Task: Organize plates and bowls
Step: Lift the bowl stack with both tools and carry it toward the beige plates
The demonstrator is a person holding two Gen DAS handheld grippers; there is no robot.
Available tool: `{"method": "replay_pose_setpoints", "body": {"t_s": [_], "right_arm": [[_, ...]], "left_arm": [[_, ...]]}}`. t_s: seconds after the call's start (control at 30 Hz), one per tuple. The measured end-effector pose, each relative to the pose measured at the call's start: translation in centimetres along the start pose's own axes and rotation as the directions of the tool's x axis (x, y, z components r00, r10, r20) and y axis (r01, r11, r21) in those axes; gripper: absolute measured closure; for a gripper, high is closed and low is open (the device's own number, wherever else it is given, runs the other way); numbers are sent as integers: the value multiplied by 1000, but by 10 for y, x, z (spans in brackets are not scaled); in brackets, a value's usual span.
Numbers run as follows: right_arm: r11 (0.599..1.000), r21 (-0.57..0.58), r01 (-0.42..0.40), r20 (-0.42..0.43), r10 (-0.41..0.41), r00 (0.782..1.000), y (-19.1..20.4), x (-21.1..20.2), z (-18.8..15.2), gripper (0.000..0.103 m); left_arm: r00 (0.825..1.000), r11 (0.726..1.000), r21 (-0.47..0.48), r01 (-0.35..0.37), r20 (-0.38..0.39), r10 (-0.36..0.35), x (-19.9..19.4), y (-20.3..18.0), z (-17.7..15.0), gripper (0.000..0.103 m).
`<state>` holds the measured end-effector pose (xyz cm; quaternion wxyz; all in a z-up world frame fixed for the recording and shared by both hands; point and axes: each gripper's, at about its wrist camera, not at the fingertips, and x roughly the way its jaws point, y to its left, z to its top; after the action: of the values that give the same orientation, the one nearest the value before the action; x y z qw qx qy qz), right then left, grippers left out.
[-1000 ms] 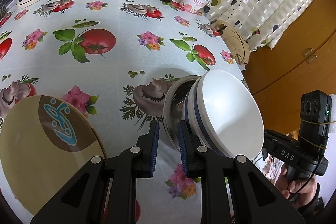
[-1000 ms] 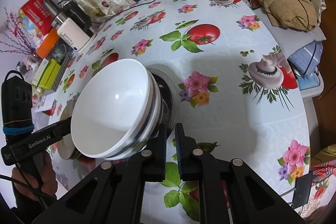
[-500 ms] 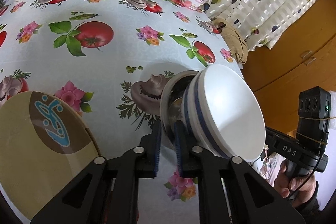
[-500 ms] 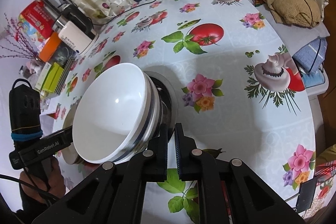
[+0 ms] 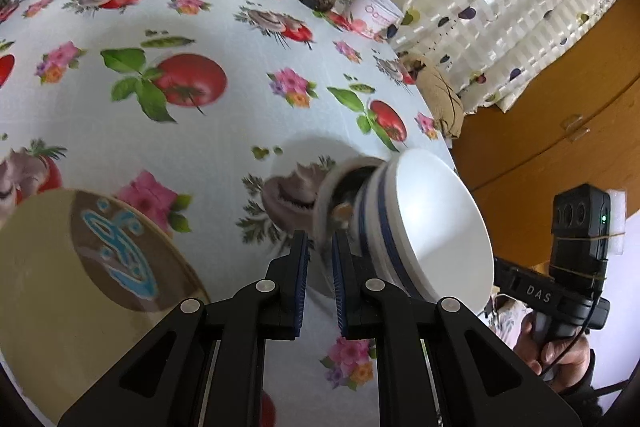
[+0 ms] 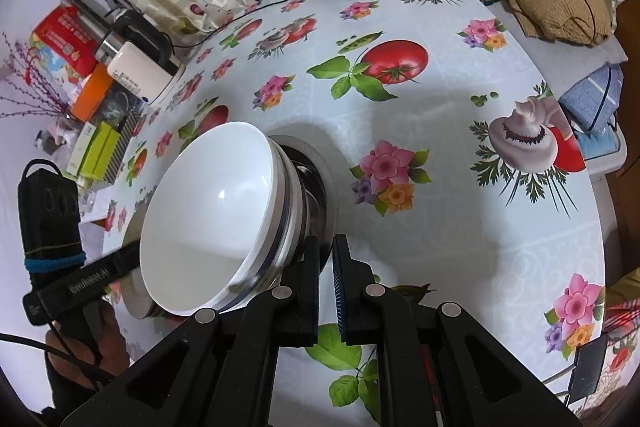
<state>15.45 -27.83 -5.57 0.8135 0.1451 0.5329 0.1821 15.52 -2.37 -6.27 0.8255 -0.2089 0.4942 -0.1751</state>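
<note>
left wrist view: left gripper [image 5: 320, 259] pinches the rim of a shiny steel bowl [image 5: 332, 195], with a white ceramic bowl with blue bands [image 5: 432, 227] nested in it, the stack tipped on edge over the tomato-print tablecloth [image 5: 224, 131]. right gripper [image 6: 326, 259] clamps the same steel rim from the opposite side. a tan round plate with a blue motif [image 5: 80, 275] lies just beside, at lower left.
</note>
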Motion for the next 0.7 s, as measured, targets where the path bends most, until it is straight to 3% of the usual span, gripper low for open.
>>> {"method": "replay_pose_setpoints", "body": {"t_s": [0.4, 0.6, 0.7], "right_arm": [[1000, -5, 0, -6, -1, 1000, 7, 5, 4, 93], [1000, 0, -14, -11, 14, 1000, 6, 10, 8, 93], [991, 87, -102, -27, 104, 994, -11, 13, 10, 93]], "left_arm": [[999, 999, 39, -28, -15, 28, 6, -3, 1, 92], [1000, 1000, 19, 3, -27, -2, 6, 3, 5, 92], [998, 998, -43, 45, -38, -47, 7, 12, 8, 92]]}}
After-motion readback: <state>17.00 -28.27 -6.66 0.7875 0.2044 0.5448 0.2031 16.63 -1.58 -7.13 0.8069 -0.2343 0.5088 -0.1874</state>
